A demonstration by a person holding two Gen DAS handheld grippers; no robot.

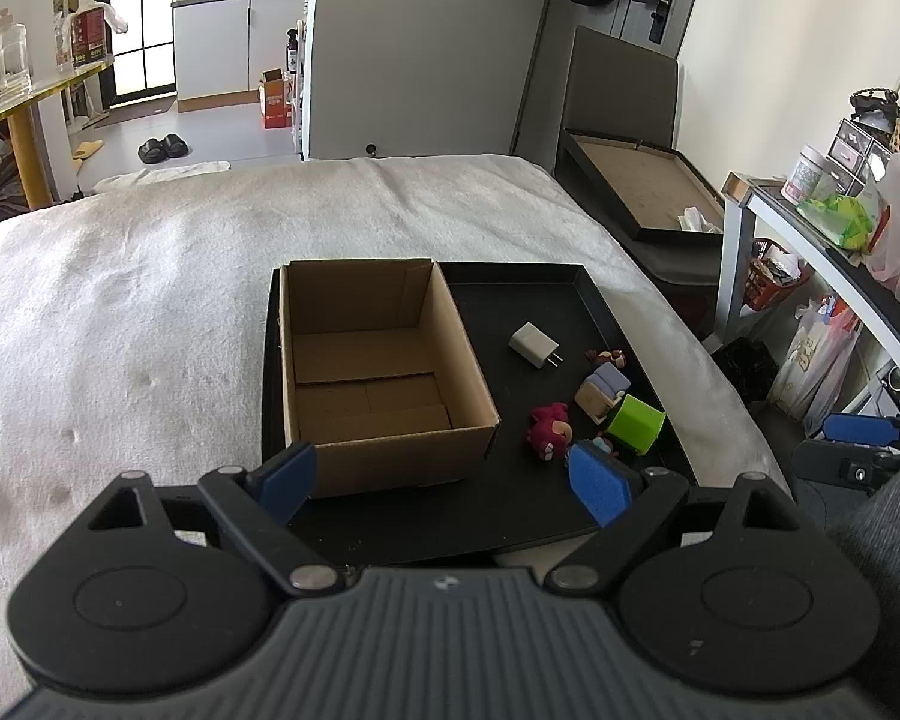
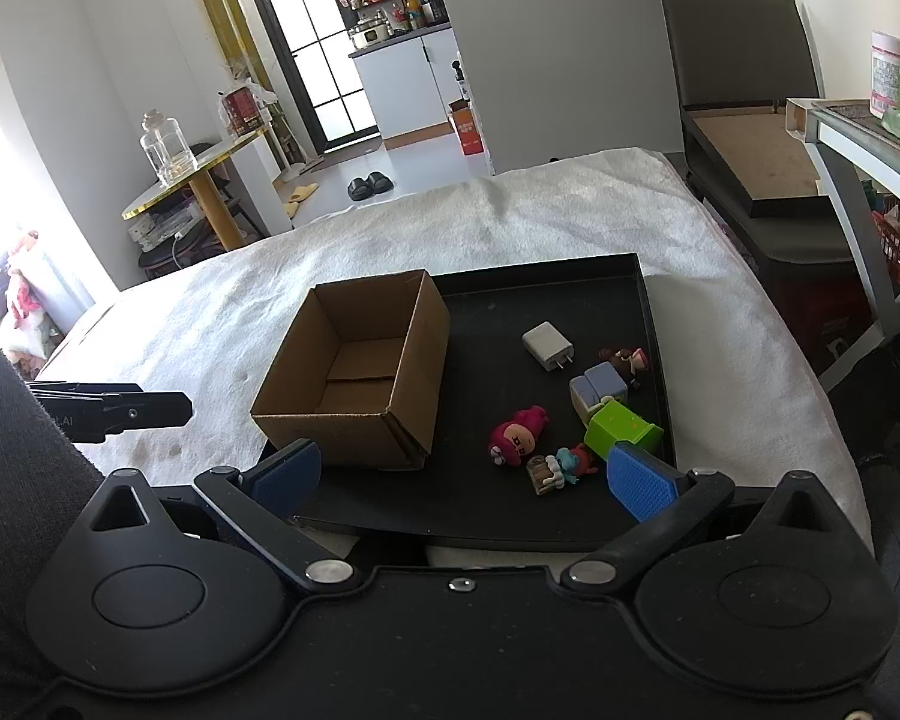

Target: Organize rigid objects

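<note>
A black tray [image 1: 513,294] lies on a bed covered with a white blanket [image 1: 150,276]. An open cardboard box [image 1: 378,372] stands in the tray's left half, empty in both views. The loose things sit in the right half: a white charger [image 1: 533,345] with its prongs toward the near edge, a small brown figurine [image 1: 607,357] close to the right rim, a pale blue-and-cream block [image 1: 603,389], a green cube [image 1: 636,423] just beside it, and a red plush-like figure [image 1: 549,432] nearer the tray's middle.

The left tool [image 1: 441,489] hovers over the near edge of the tray, its blue-padded fingers spread wide with nothing between them; its right pad hides most of what lies at the near right corner. The right wrist view shows what is there: a small blue-and-red figure [image 2: 573,461] lying against a little brown piece, between the red figure [image 2: 519,435] and the green cube [image 2: 621,429].

The right tool [image 2: 462,483] is likewise spread apart and empty, above the tray's [image 2: 642,300] near edge. Each view catches the other tool only at its margin: the right wrist view shows a dark part of the left tool at its left edge over the blanket [image 2: 570,210], and the left wrist view shows a blue pad off the bed's right edge
</note>
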